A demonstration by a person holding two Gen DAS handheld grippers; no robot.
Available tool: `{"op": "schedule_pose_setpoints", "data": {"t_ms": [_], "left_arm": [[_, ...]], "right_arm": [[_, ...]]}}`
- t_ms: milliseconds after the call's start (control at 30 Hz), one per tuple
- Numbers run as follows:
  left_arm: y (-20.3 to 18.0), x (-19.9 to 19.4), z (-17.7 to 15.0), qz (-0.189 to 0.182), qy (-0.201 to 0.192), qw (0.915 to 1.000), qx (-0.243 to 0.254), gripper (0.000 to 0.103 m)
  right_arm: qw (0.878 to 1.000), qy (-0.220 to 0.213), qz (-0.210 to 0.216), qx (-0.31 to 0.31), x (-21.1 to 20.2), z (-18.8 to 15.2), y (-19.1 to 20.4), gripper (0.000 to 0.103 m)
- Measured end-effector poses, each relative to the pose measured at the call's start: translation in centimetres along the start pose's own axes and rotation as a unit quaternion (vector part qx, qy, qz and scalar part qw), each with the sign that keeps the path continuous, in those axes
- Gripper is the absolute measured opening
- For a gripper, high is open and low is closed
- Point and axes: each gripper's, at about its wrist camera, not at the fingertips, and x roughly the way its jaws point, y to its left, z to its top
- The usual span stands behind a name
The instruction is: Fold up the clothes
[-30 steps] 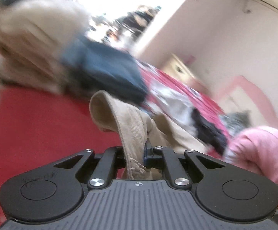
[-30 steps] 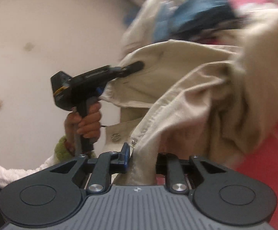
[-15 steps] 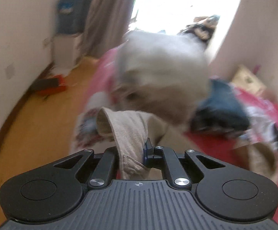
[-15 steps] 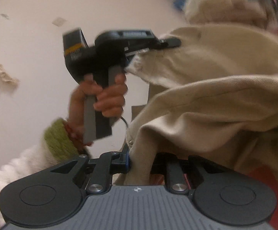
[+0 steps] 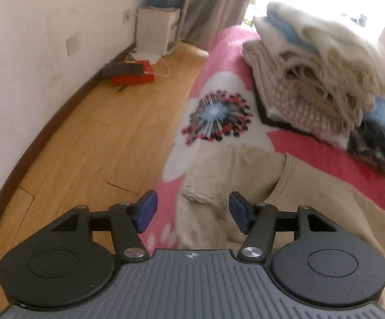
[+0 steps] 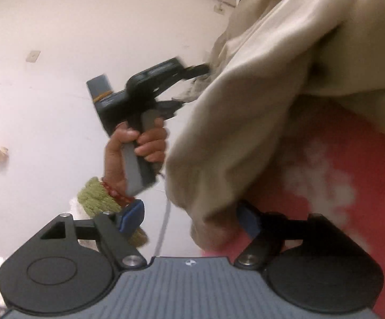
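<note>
Left wrist view. Left tongs (image 5: 191,211) spread wide, blue pads (image 5: 146,210) apart, nothing pinched between them. Beige garment (image 5: 259,196) lying crumpled on the bed just beyond the pads, frayed hem toward the camera, rest of the cloth trailing to the right. Pink bedspread (image 5: 317,154) with a white flower motif beneath the garment. Stack of folded cream and knitted clothes (image 5: 312,79) farther up the bed, well apart from the garment; dark blue clothing (image 5: 383,130) beside the stack at right. Wooden floor (image 5: 86,133) to the left of the bed, with a red box (image 5: 131,75) near the wall and a white cabinet (image 5: 156,30) in the corner by the curtain.

Right wrist view. Right tongs (image 6: 189,219) spread, blue pads (image 6: 132,216) well apart. Fold of the beige garment (image 6: 259,106) hanging down between them, draped over and touching the right-hand pad, clear of the left-hand one; not clamped. Pink bedspread (image 6: 351,159) visible under the cloth at right. Left hand (image 6: 139,143) gripping the handle of the other tool, green knitted cuff (image 6: 97,196) at the wrist. Left tongs (image 6: 189,86) seen from the side, fingers parted, tips at the edge of the garment; contact with the cloth blurred, cannot tell.
</note>
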Motion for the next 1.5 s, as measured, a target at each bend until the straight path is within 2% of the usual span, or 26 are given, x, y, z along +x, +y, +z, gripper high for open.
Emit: {"op": "schedule_pose_setpoints", "data": {"t_ms": [133,200,267,300,367,467,500,567,600,633,667,700,767,833,900,933,967,1000,1067,1100,1200,1333,1433,1500], "left_arm": [[0.1,-2.6,-0.5,-0.002,-0.035,0.9989,-0.03,0.062],[-1.9,-4.1,-1.1,-0.032,-0.042,0.9985,-0.015,0.062],[-4.7,-5.4,-1.9,-0.071,-0.044,0.9965,0.012,0.062],[-6.7,-5.9,-2.6,-0.093,-0.04,0.9942,0.037,0.062],[-11.5,-6.3,-4.3,-0.135,-0.023,0.9859,0.097,0.063],[-18.5,-6.1,-7.3,-0.188,-0.007,0.9652,0.182,0.063],[-20.9,-5.8,-8.4,-0.205,-0.004,0.9563,0.209,0.063],[-25.0,-5.0,-10.4,-0.227,-0.001,0.9391,0.258,0.063],[-26.8,-4.5,-11.5,-0.23,-0.002,0.9314,0.282,0.063],[-28.3,-4.0,-12.5,-0.23,-0.002,0.9248,0.303,0.063],[-29.7,-3.5,-13.4,-0.229,-0.002,0.9185,0.323,0.063],[-30.7,-3.1,-14.4,-0.231,-0.001,0.9121,0.339,0.063],[-31.8,-2.4,-16.0,-0.241,0.01,0.8997,0.364,0.063],[-32.1,-2.2,-17.3,-0.235,0.007,0.8917,0.387,0.064],[-32.0,-2.1,-18.5,-0.227,0.002,0.8842,0.408,0.064],[-31.8,-2.1,-18.8,-0.225,0.001,0.882,0.414,0.064],[-31.6,-2.1,-19.0,-0.226,0.003,0.8818,0.414,0.064],[-31.3,-2.2,-19.1,-0.227,0.003,0.8816,0.414,0.064],[-31.2,-2.5,-19.0,-0.23,0.003,0.8815,0.412,0.064],[-31.2,-2.5,-19.0,-0.232,0.003,0.8811,0.412,0.064],[-31.6,-2.9,-18.9,-0.235,0.005,0.8808,0.411,0.064],[-31.4,-4.6,-18.8,-0.246,0.013,0.8783,0.41,0.064],[-30.5,-6.9,-18.6,-0.262,0.017,0.8781,0.4,0.064],[-29.5,-8.6,-18.3,-0.281,0.029,0.8801,0.382,0.064]], "right_arm": [[0.998,-0.024,-0.035,-0.042,-5.6,-1.6,1.0,0.079],[0.994,-0.047,-0.059,-0.075,-9.1,-2.2,1.9,0.079],[0.983,-0.084,-0.099,-0.128,-13.6,-2.2,3.4,0.079],[0.974,-0.104,-0.122,-0.16,-15.9,-2.6,4.6,0.079],[0.944,-0.155,-0.191,-0.219,-19.0,-1.4,7.1,0.079],[0.881,-0.225,-0.304,-0.285,-23.1,2.1,9.3,0.081],[0.862,-0.239,-0.34,-0.289,-23.3,4.5,9.7,0.083],[0.839,-0.245,-0.394,-0.286,-24.3,7.8,9.2,0.083],[0.834,-0.242,-0.412,-0.277,-23.4,9.9,8.5,0.083],[0.831,-0.239,-0.427,-0.266,-23.5,11.7,7.8,0.083],[0.832,-0.233,-0.432,-0.26,-25.1,12.9,6.3,0.083],[0.836,-0.22,-0.435,-0.252,-23.6,15.0,5.4,0.084],[0.835,-0.189,-0.464,-0.229,-21.0,19.7,3.5,0.084],[0.829,-0.162,-0.491,-0.212,-18.6,21.6,0.6,0.082],[0.824,-0.153,-0.517,-0.172,-17.3,23.4,-2.0,0.068],[0.834,-0.155,-0.508,-0.151,-18.0,23.6,-2.7,0.064],[0.843,-0.157,-0.498,-0.13,-18.6,23.8,-3.4,0.05],[0.852,-0.164,-0.484,-0.114,-19.4,23.4,-3.6,0.026],[0.862,-0.187,-0.461,-0.097,-21.0,22.7,-3.9,0.011],[0.866,-0.2,-0.449,-0.089,-21.9,22.2,-4.0,0.008],[0.864,-0.254,-0.425,-0.087,-25.7,18.9,-2.2,0.006],[0.846,-0.313,-0.42,-0.102,-31.7,11.9,1.1,0.006],[0.839,-0.327,-0.425,-0.093,-36.0,5.6,2.8,0.005],[0.837,-0.319,-0.438,-0.082,-37.7,1.1,3.5,0.005]]}}
